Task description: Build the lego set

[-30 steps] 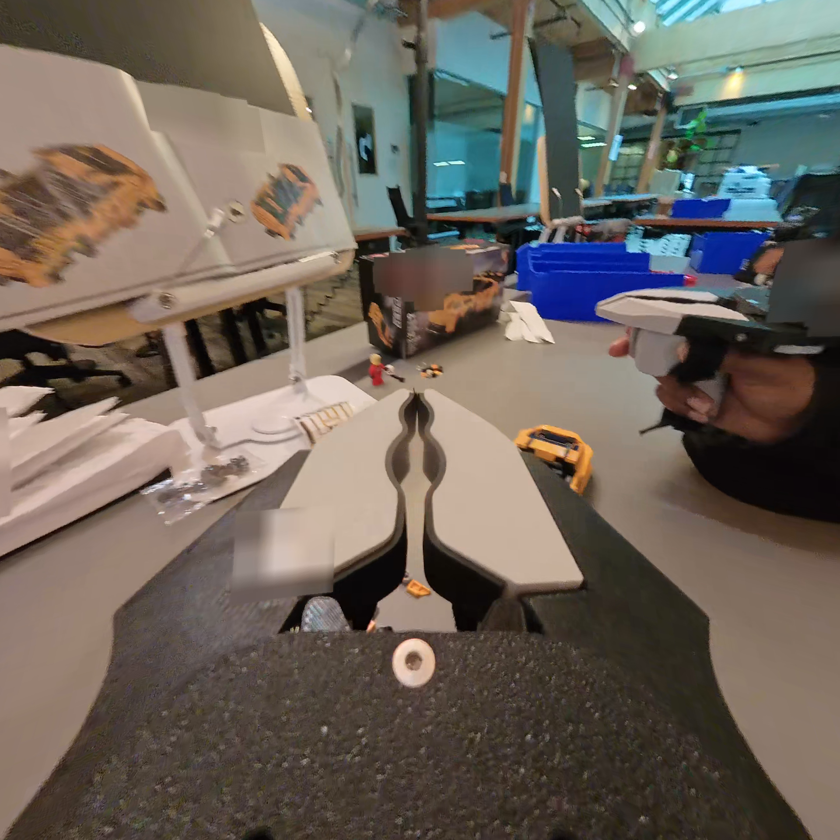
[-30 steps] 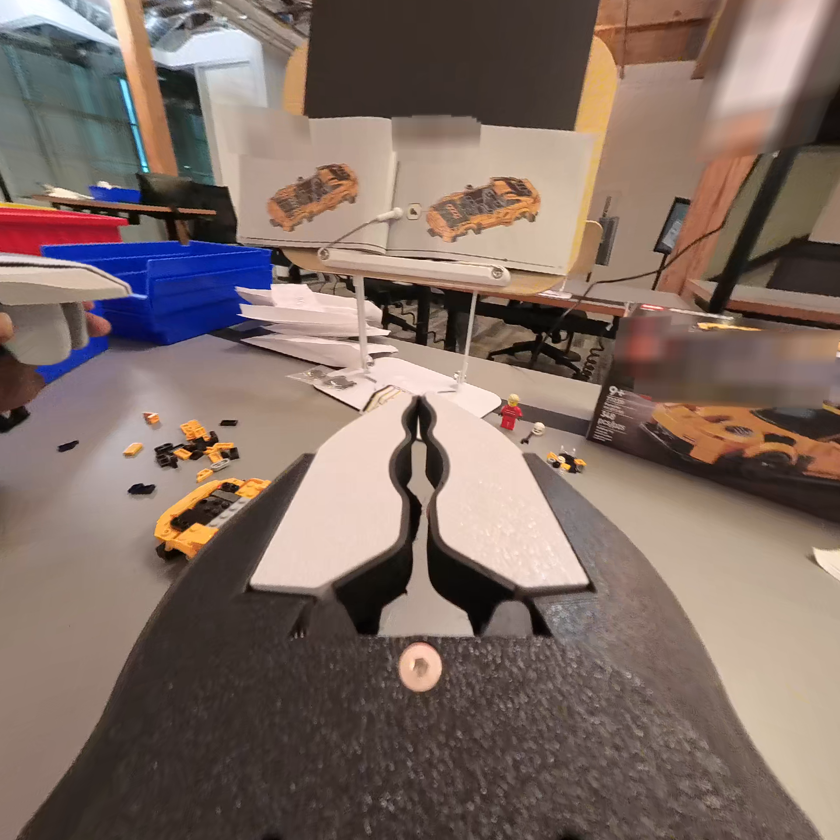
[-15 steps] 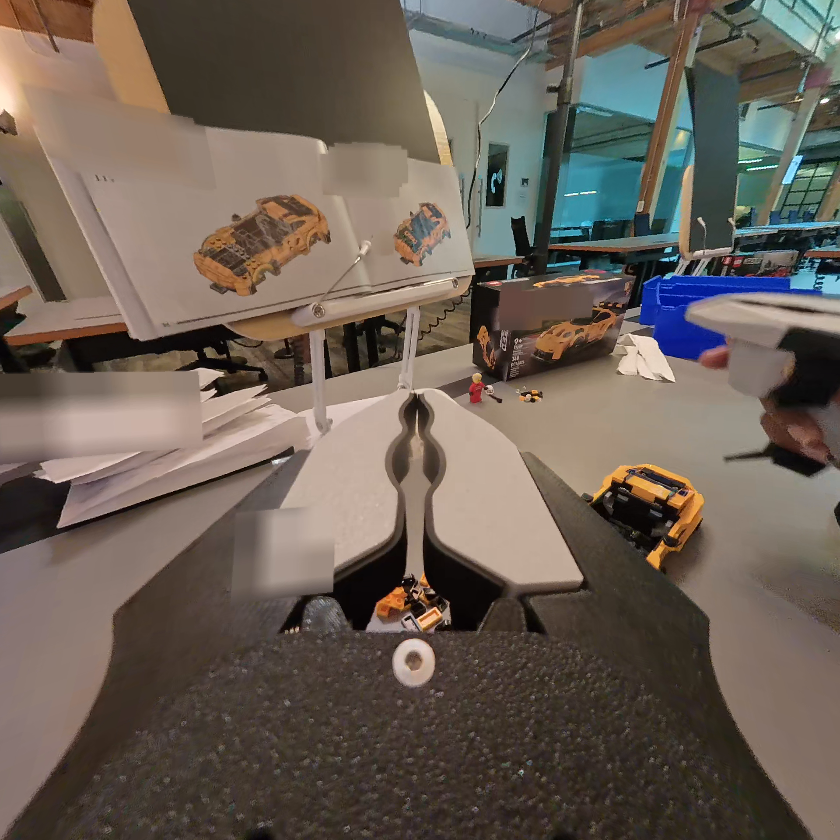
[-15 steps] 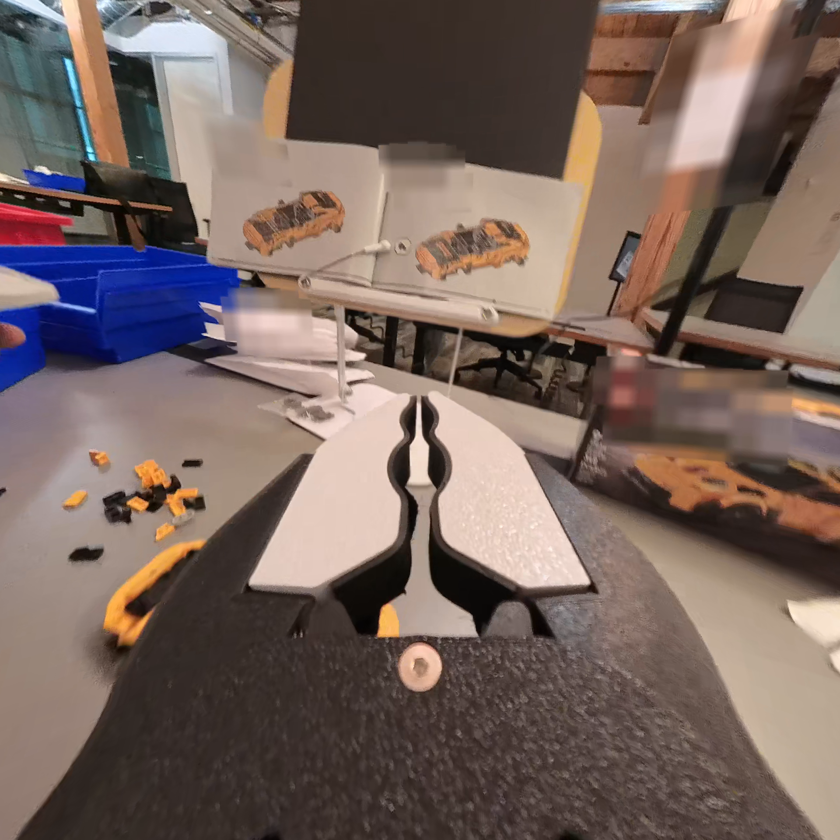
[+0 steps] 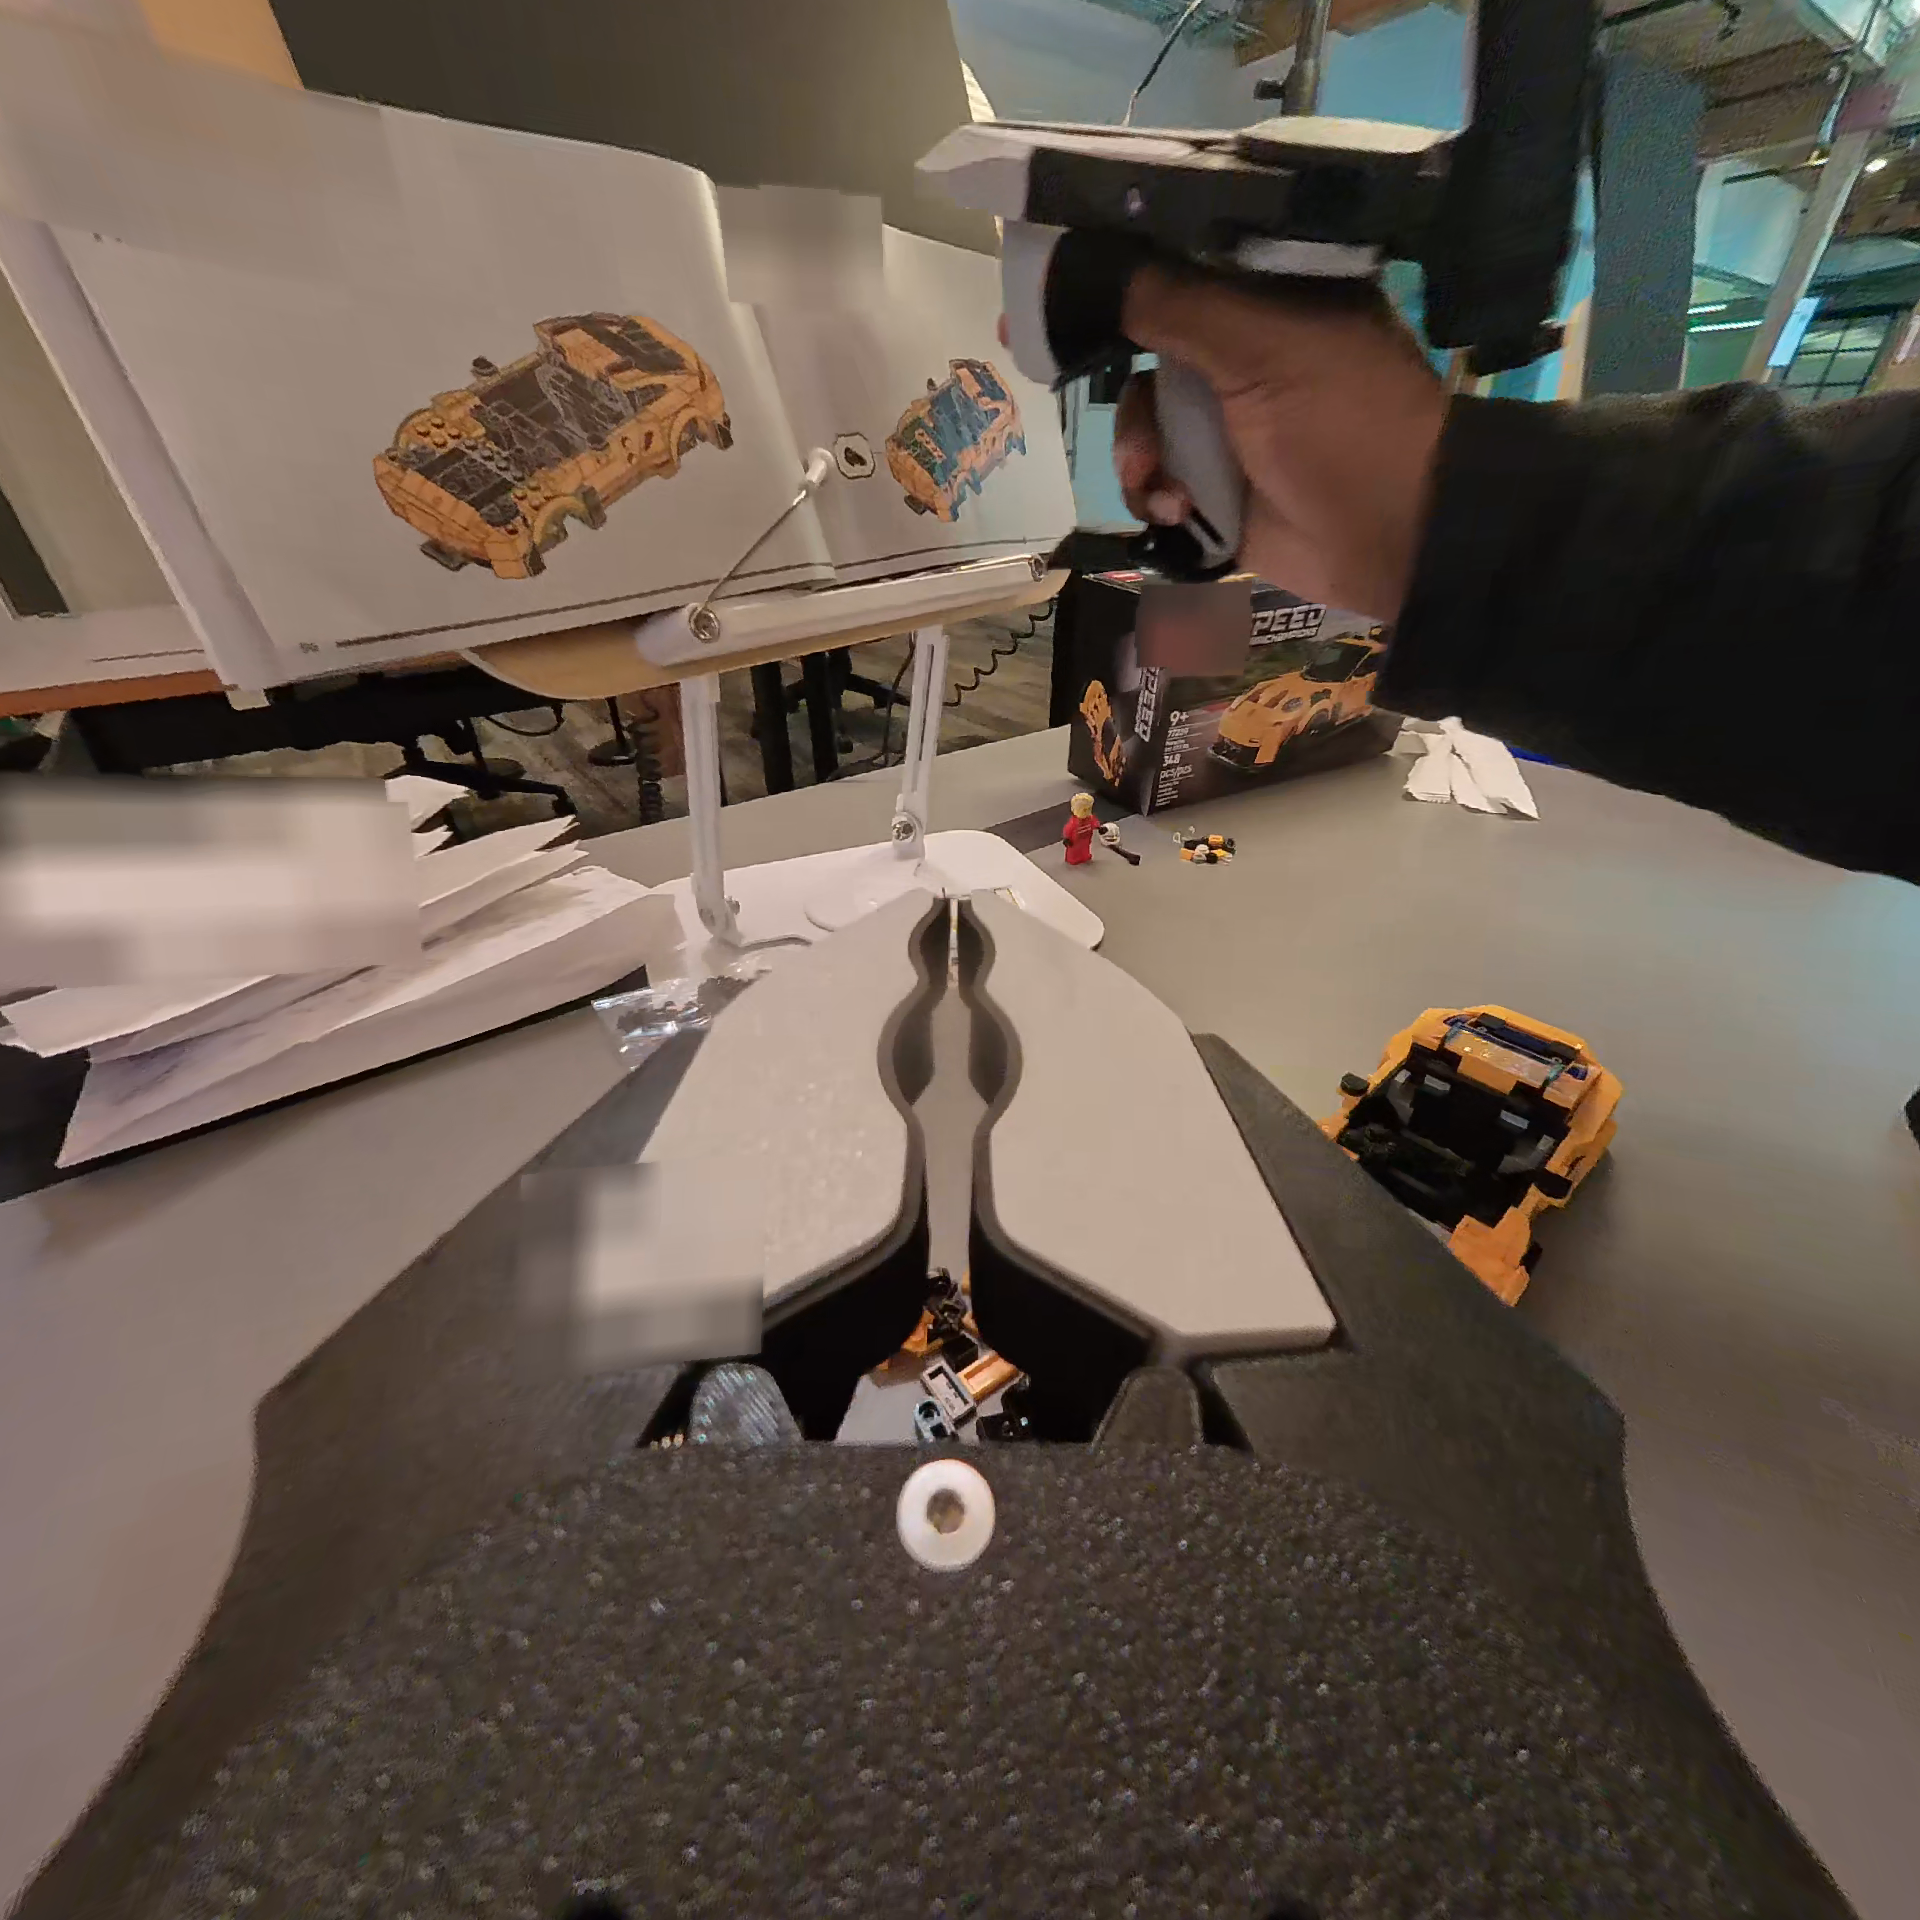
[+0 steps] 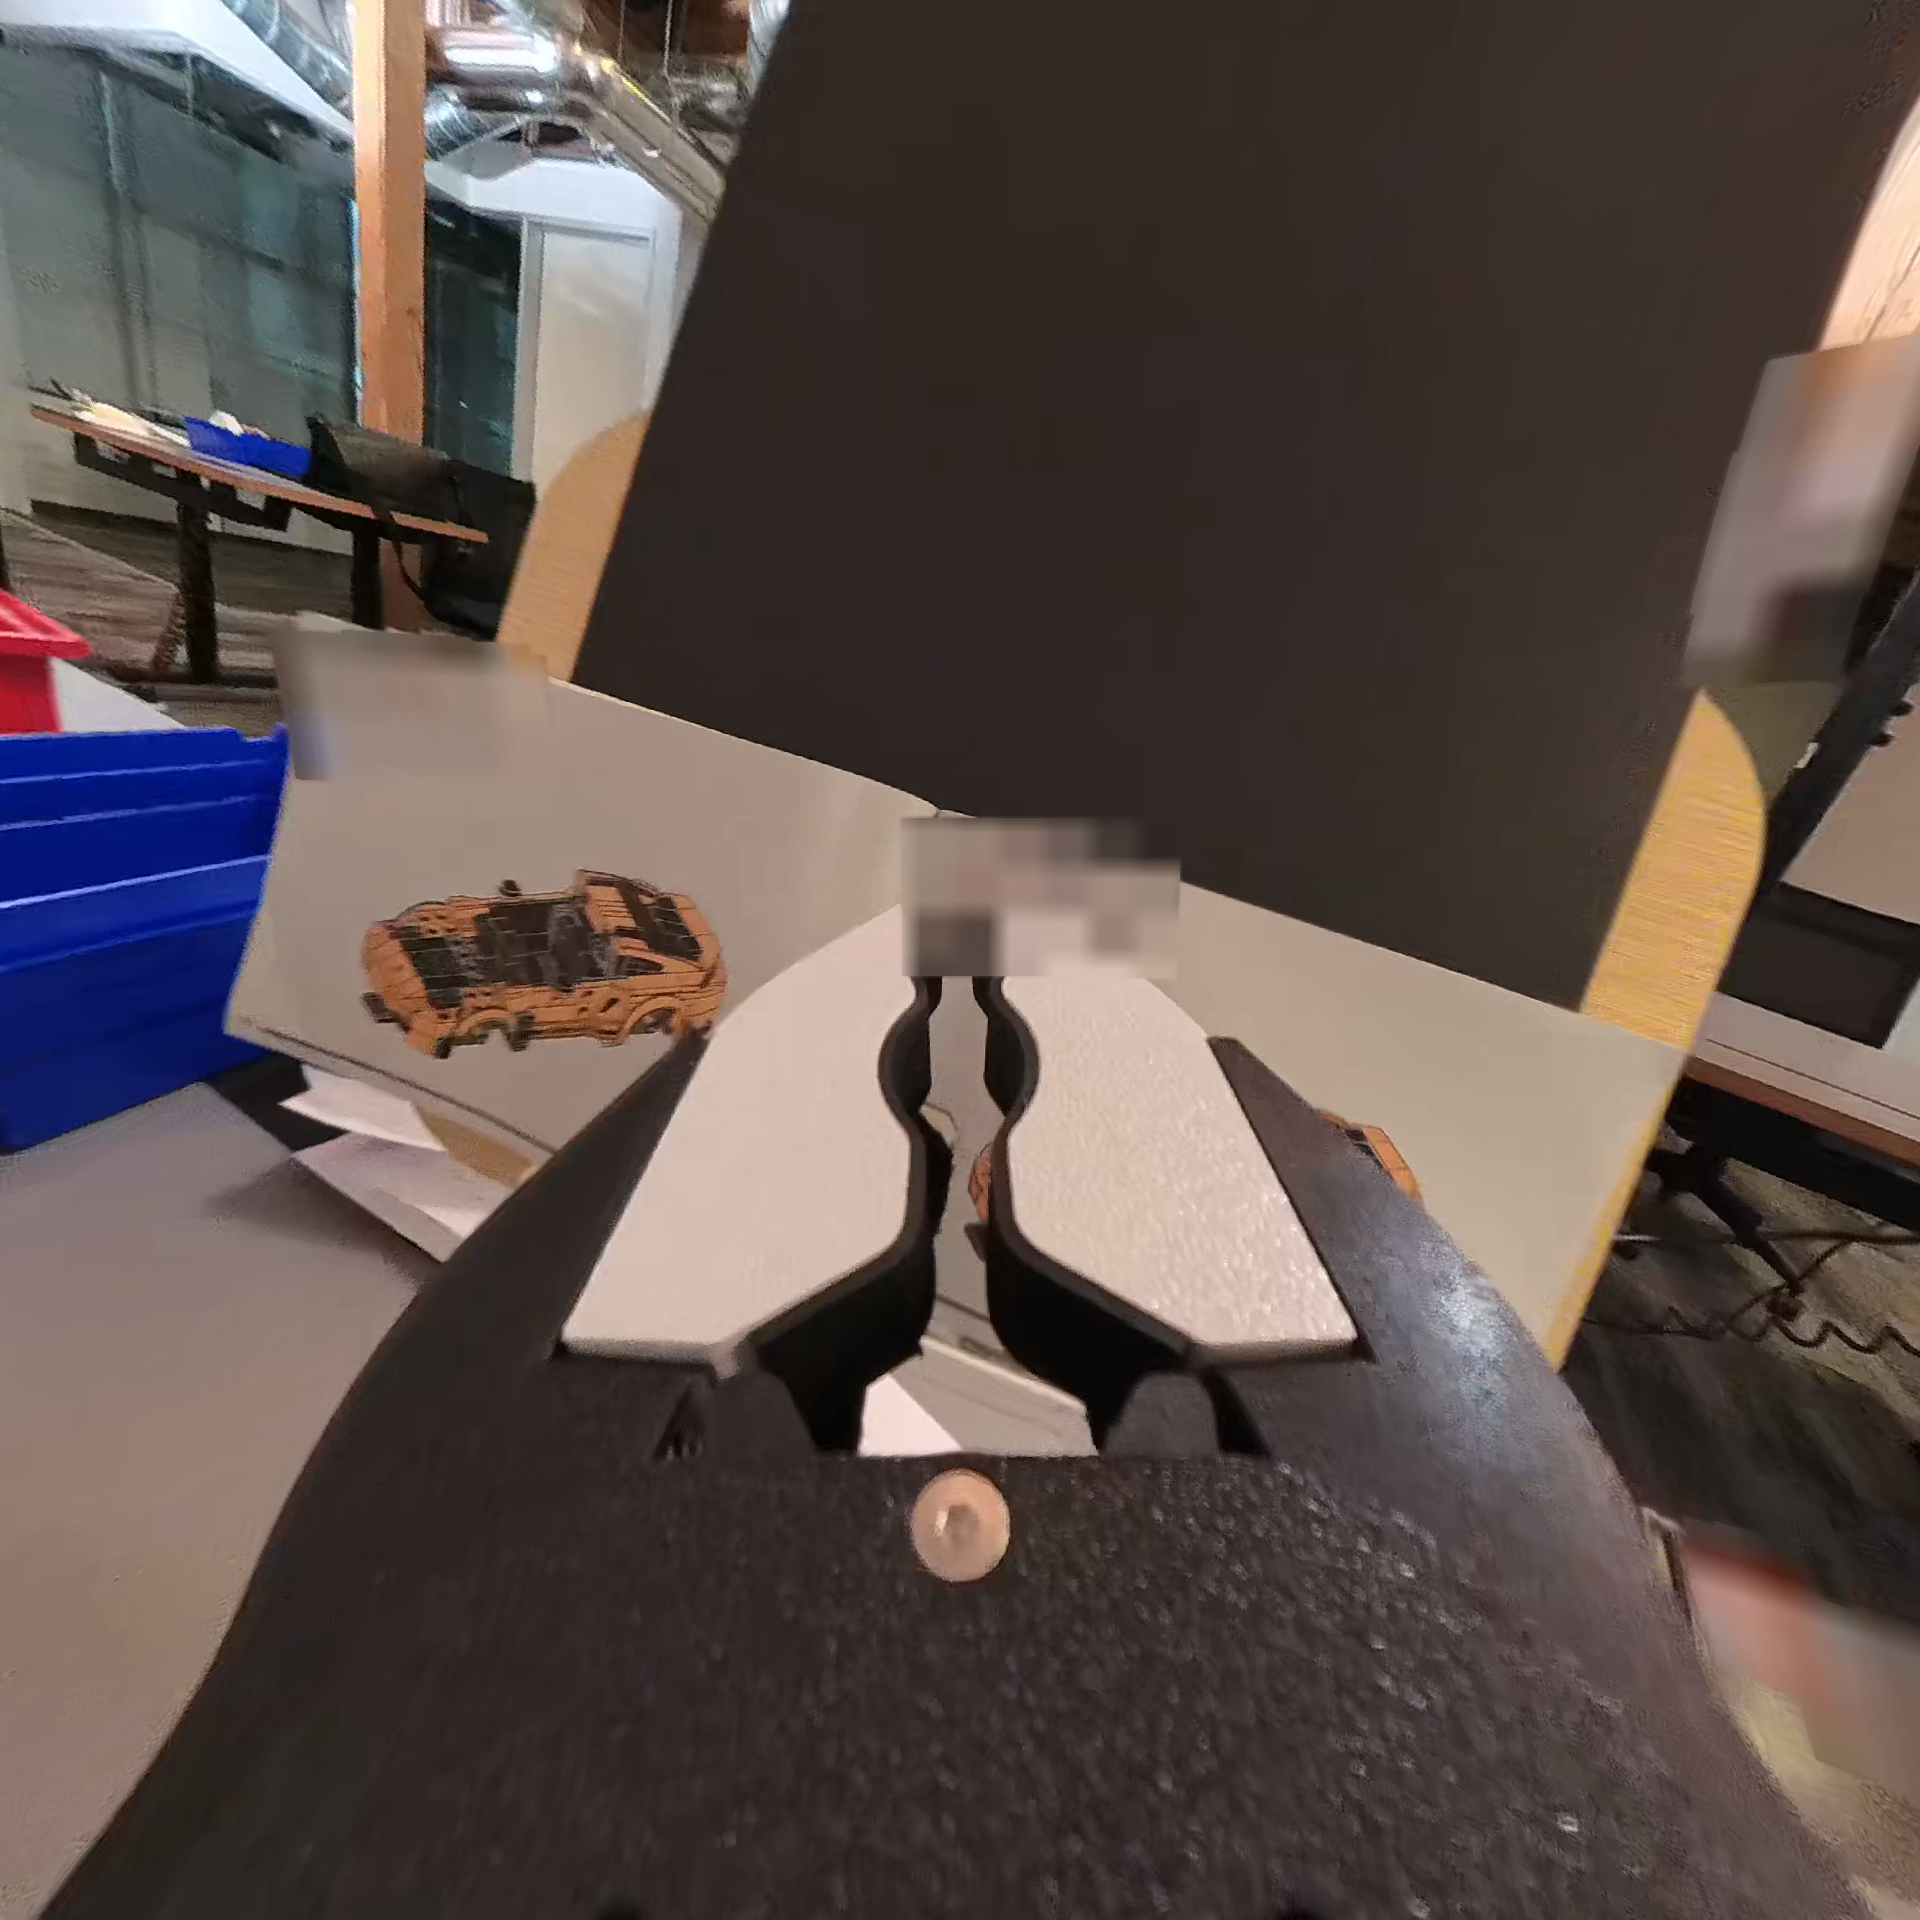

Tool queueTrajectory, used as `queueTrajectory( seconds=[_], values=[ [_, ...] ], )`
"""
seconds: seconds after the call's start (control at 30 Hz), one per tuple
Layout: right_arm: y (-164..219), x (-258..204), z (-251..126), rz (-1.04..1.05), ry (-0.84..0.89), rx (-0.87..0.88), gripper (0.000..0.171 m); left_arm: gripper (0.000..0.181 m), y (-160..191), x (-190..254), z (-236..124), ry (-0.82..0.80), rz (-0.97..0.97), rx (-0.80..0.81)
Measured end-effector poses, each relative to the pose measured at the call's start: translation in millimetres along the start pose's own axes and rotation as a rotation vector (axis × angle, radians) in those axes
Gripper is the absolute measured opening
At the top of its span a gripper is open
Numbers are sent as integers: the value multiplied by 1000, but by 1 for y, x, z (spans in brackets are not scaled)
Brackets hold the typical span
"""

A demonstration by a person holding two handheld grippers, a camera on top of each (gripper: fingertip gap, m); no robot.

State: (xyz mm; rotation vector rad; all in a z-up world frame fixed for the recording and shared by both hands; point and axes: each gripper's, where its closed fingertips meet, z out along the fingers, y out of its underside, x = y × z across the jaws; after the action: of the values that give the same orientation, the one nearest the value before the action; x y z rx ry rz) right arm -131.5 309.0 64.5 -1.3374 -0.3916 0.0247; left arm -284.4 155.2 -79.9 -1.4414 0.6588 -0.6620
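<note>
A half-built orange Lego car (image 5: 1475, 1127) is seen resting on a grey table (image 5: 1558, 935) while two hand-held grippers are raised toward an instruction booklet (image 5: 540, 416).

From left to right in the left wrist view: a stack of white papers (image 5: 312, 997) is spread on the table; the open booklet is propped on a white stand (image 5: 904, 883); the left gripper (image 5: 951, 914) is held low over the table with its fingertips together and nothing between them, loose orange and black bricks (image 5: 951, 1371) being visible beneath it; a red minifigure (image 5: 1081, 828) is stood near the set's box (image 5: 1226, 707); the car is placed to the right, apart from both tools. The right gripper (image 6: 954, 997) is held up at the booklet's pages, a narrow gap left at its tips, nothing gripped.
</note>
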Motion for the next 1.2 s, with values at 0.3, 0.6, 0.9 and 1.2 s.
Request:
queueTrajectory(
  seconds=[0.3, 0.6, 0.9, 1.2],
  values=[
    [23, 25, 21, -27, 45, -29, 4, 1, -4, 0, -2, 33, -53, 15],
    [28, 28, -19, 2, 0, -8, 3, 0, 2, 7, -2, 75, -86, -30],
    [72, -3, -160, 213, -193, -142, 10, 0, -10, 26, -8, 145, -46, -10],
    [113, 8, -249, 337, -126, -193, 0, 0, -59, 15, -63, 41, 26, 28]
  ],
)
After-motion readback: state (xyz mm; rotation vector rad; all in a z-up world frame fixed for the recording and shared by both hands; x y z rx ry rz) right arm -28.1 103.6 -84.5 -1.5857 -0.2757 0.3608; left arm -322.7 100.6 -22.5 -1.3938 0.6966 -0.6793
